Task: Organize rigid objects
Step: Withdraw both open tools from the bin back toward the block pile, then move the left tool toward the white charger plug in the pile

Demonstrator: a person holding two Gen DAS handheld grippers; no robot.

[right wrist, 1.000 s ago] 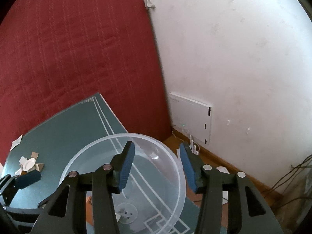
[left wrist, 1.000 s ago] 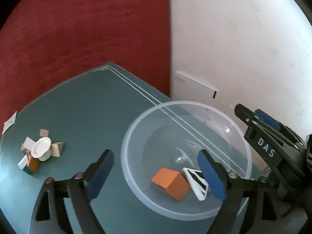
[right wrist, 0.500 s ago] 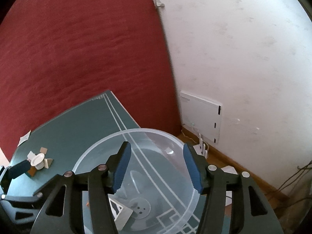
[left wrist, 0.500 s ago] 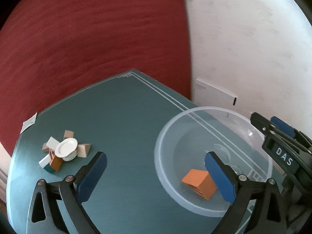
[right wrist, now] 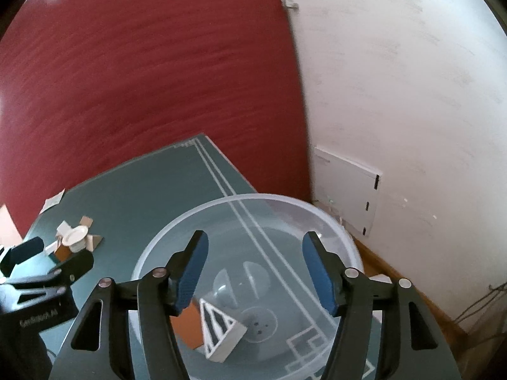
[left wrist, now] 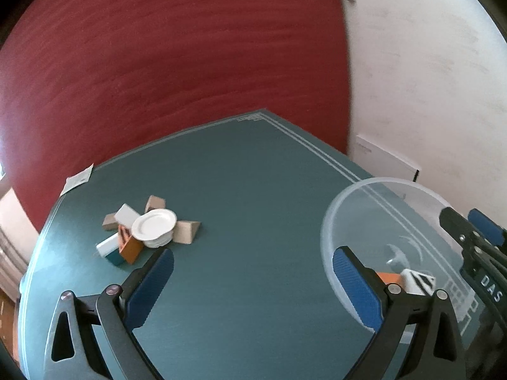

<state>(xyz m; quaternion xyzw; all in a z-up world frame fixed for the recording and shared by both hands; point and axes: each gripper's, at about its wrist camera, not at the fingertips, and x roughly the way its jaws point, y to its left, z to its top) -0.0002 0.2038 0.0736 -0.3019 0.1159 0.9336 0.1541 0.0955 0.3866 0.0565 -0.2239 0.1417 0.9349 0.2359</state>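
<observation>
Two grippers are ours to hold above a green desk [left wrist: 253, 196] set against a red backdrop [left wrist: 174, 63]. Near the desk's right edge stands our clear plastic bowl [right wrist: 253, 201], and inside it lie an orange block [right wrist: 188, 327] and a white wedge with black stripes [right wrist: 221, 332], touching one another. Toward the left edge sits the loose pile of blocks [left wrist: 126, 237] — tan, white, orange and teal pieces crowded around a small white plate [left wrist: 154, 228]. Our left gripper [left wrist: 250, 288] hangs over bare desk between pile and bowl, jaws spread wide with nothing between them. Our right gripper [right wrist: 253, 269] hovers over the bowl — its jaws are opening, and they grip nothing.
</observation>
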